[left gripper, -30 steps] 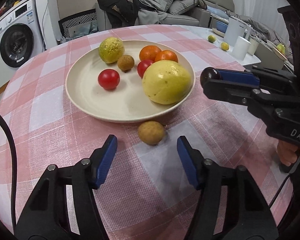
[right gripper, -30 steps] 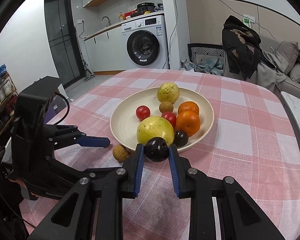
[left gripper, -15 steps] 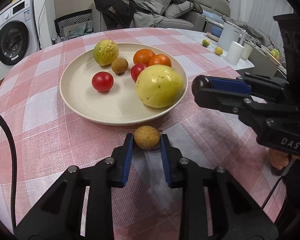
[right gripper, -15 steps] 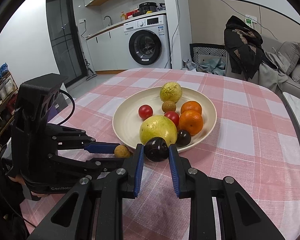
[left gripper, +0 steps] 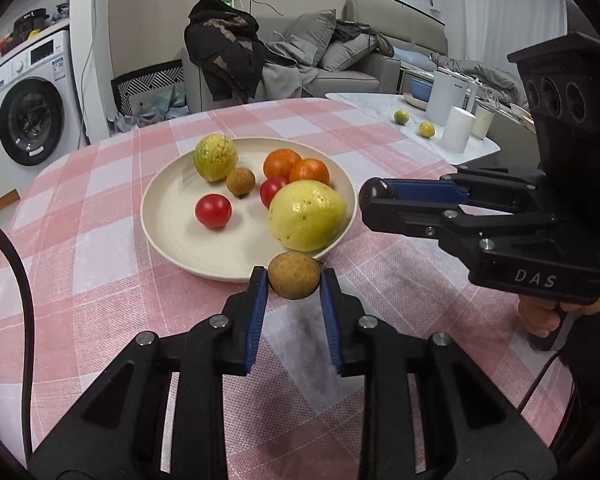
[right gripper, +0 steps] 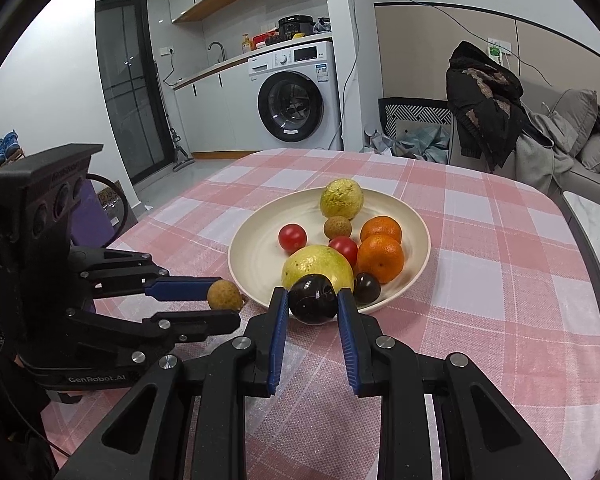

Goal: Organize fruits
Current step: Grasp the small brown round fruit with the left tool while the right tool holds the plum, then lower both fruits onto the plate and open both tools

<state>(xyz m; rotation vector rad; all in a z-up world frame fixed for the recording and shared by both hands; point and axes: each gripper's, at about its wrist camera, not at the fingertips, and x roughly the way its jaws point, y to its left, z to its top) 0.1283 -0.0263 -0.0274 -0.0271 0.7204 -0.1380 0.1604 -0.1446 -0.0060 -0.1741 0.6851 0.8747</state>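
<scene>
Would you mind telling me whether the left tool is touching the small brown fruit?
Touching: the left wrist view shows both blue pads of the left tool pressed against the small brown fruit.

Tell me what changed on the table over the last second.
The left claw closed on the small brown fruit that lay on the cloth before the plate and has lifted it just clear. The right claw stays shut on the dark round fruit at the plate's rim. Fruits on the plate are unmoved.

Black tongs (left gripper: 294, 294) (blue-padded, silver-screwed) trailing black cable (left gripper: 18, 280).
</scene>
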